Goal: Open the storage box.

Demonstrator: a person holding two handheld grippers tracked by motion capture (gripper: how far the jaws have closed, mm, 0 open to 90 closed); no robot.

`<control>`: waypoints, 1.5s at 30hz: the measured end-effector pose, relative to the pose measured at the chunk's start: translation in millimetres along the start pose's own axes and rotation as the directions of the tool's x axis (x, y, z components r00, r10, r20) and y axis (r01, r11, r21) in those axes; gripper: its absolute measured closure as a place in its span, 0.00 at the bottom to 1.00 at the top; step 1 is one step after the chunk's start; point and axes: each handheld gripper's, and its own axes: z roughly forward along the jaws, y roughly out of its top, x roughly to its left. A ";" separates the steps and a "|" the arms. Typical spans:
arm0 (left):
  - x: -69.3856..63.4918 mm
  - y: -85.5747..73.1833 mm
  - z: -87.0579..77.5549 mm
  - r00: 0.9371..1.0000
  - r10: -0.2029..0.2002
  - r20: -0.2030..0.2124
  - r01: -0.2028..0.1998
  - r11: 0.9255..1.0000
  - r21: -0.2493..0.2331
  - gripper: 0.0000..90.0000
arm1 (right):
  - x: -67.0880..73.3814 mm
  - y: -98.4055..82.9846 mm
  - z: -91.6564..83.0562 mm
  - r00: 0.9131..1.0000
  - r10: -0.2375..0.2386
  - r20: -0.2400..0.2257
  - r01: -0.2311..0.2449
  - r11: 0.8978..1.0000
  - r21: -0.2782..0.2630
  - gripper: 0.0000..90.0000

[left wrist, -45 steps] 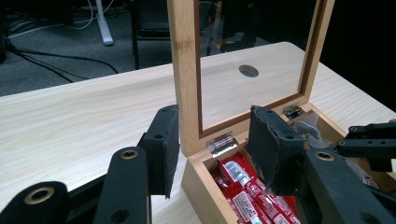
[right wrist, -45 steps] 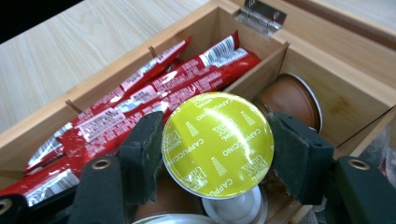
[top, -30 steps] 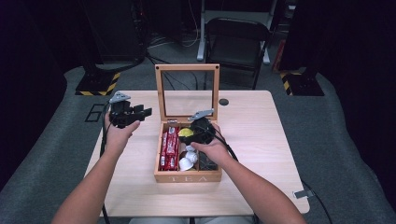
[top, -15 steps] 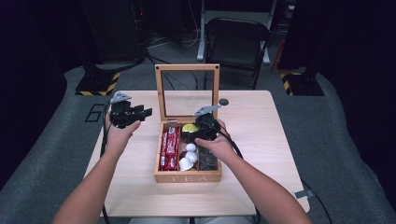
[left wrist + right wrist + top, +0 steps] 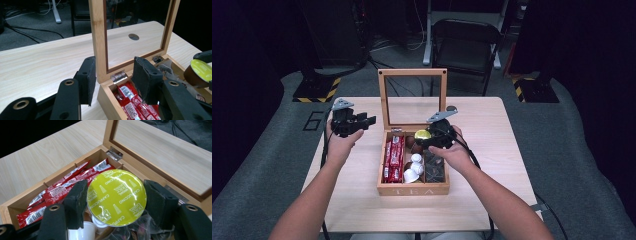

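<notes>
The right hand-held gripper (image 5: pixel 115 202) pinches a yellow-lidded capsule (image 5: pixel 116 197) above the wooden tea box (image 5: pixel 413 189), seemingly mid-removal, while the left hand-held gripper (image 5: pixel 113 80) waits spread; next likely needs a bare tabletop (image 5: pixel 492 130) spot.

1. My left gripper (image 5: pixel 113 80) hangs with its fingers (image 5: pixel 88 78) apart, nothing between them but the near corner of the box (image 5: pixel 107 96).
2. The lid (image 5: pixel 98 37) stands upright, its wooden post rising between my two fingers, glass pane to the right.
3. Red packets (image 5: pixel 131 101) lie in the nearest compartment, just below the hinge (image 5: pixel 118 75).
4. At far right I see a capsule (image 5: pixel 198 72) with a yellow-green top held above the box.
5. The worktop (image 5: pixel 45 60) is pale wood, with a round hole (image 5: pixel 133 37) seen through the pane.
</notes>
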 end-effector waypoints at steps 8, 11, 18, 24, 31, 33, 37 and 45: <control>0.5 0.0 -0.2 1.000 -0.002 -0.002 0.002 1.000 0.001 0.59 | -11.1 -4.3 -10.9 1.000 0.012 0.029 -0.012 1.000 -0.008 0.42; 1.2 0.2 -1.4 1.000 -0.001 -0.004 0.001 1.000 0.000 0.59 | -17.1 -6.2 -17.0 0.999 0.021 0.046 -0.021 1.000 -0.015 0.42; 2.3 0.2 -2.0 1.000 -0.002 -0.005 0.002 1.000 0.000 0.59 | -27.1 -11.5 -25.0 0.997 0.043 0.070 -0.041 0.999 -0.023 0.42; 2.9 -0.1 -2.8 1.000 -0.003 -0.007 0.003 1.000 0.000 0.59 | -36.0 -16.2 -31.3 0.994 0.052 0.092 -0.050 0.998 -0.027 0.42; 3.5 -1.5 -3.7 1.000 -0.005 -0.009 0.005 1.000 -0.001 0.59 | -45.9 -22.8 -41.5 0.990 0.076 0.116 -0.071 0.997 -0.042 0.42; 4.0 -2.7 -3.6 1.000 -0.004 -0.010 0.004 1.000 -0.001 0.59 | -50.4 -27.2 -45.9 0.989 0.085 0.123 -0.080 0.996 -0.046 0.42; 4.7 -3.3 -4.0 1.000 -0.007 -0.011 0.007 1.000 0.000 0.59 | -54.9 -33.0 -49.4 0.985 0.100 0.138 -0.094 0.994 -0.048 0.42; 5.3 -3.1 -5.3 1.000 -0.004 -0.012 0.004 1.000 0.000 0.59 | -61.9 -40.6 -54.1 0.981 0.113 0.157 -0.105 0.993 -0.056 0.42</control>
